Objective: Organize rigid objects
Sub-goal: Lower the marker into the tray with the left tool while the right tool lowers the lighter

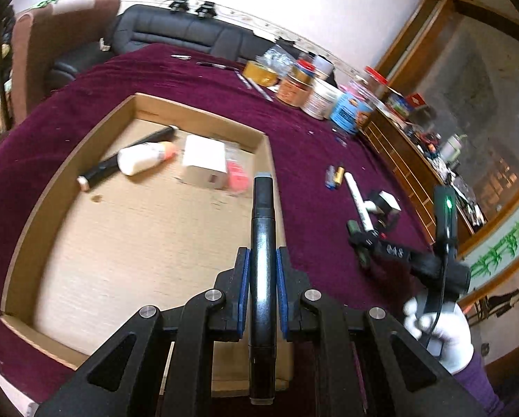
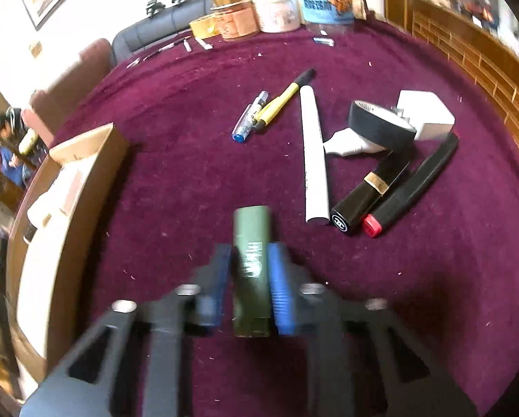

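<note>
A: What do we have in hand?

B: Our left gripper point(image 1: 262, 292) is clamped on a long black marker point(image 1: 262, 260), its blue pads pressed to the barrel, the grey-tipped end pointing forward. It hangs above the right wall of the shallow cardboard tray point(image 1: 26, 215).

A: And the other hand?

B: Our right gripper point(image 2: 250, 271) has its jaws narrow on a small olive-green tube point(image 2: 251, 243). The picture is blurred, but both pads look to be touching the tube's sides, just above the maroon cloth point(image 2: 176, 173).

A: What is already in the tray?

B: Near its far edge lie a white bottle with an orange cap point(image 1: 144, 158), a black stick point(image 1: 127, 156), a white box point(image 1: 203, 165) and something pink point(image 1: 236, 177).

A: What remains on the cloth?

B: Right of the tube: a white tube point(image 2: 313, 156), a black lipstick point(image 2: 370, 194), a black red-ended stick point(image 2: 412, 187), a roll of black tape point(image 2: 381, 125), a white charger point(image 2: 426, 114). Further back, pens point(image 2: 266, 111).

A: How do we place the marker well?

B: We think: move it further left over the bare near floor of the tray, lower it flat, then release, so it does not roll against the wall or strike the bottle.
</note>
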Demonstrator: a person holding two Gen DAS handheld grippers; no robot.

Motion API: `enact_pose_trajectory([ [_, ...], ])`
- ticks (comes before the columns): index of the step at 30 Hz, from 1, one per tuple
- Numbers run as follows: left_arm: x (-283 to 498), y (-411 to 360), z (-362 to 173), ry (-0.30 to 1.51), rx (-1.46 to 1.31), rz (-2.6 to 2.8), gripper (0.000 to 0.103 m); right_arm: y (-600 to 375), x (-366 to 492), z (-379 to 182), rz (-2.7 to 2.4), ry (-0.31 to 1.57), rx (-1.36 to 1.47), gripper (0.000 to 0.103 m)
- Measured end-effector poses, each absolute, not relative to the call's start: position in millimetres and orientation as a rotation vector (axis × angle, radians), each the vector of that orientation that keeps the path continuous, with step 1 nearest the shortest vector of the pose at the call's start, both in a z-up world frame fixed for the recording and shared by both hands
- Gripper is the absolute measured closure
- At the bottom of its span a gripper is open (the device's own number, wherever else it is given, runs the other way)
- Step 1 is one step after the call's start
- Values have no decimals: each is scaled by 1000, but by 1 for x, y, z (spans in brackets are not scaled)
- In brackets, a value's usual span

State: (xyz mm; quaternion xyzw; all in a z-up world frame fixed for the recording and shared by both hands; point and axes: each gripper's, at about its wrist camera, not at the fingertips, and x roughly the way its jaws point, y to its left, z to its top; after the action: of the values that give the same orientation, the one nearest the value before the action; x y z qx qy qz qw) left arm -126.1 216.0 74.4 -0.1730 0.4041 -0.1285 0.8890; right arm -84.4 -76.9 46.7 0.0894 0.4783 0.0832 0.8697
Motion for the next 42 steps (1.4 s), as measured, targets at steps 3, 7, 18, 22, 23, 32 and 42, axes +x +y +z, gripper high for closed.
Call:
enact_pose_trajectory([
  [3, -119, 232, 71, 860, -362, -219, 91, -88, -87, 47, 210, 1005, 241, 86],
  [7, -107, 247, 61, 906, -371, -174, 91, -88, -94, 56, 311, 977, 314, 86],
  [18, -46, 258, 34, 1069, -346, -121, 92, -31, -100, 95, 594, 959, 374, 85],
  [22, -22, 255, 28, 1097, -321, -106, 92, 0, -93, 94, 660, 1000, 373, 85],
  [23, -18, 255, 27, 1099, -317, -104, 92, 9, -91, 94, 670, 1008, 363, 85],
  [32, -11, 268, 34, 1055, -375, -103, 82, 70, -68, 69, 687, 1103, 288, 85],
  [42, -82, 286, 84, 844, -358, -77, 52, 104, -59, 60, 661, 1117, 205, 83],
])
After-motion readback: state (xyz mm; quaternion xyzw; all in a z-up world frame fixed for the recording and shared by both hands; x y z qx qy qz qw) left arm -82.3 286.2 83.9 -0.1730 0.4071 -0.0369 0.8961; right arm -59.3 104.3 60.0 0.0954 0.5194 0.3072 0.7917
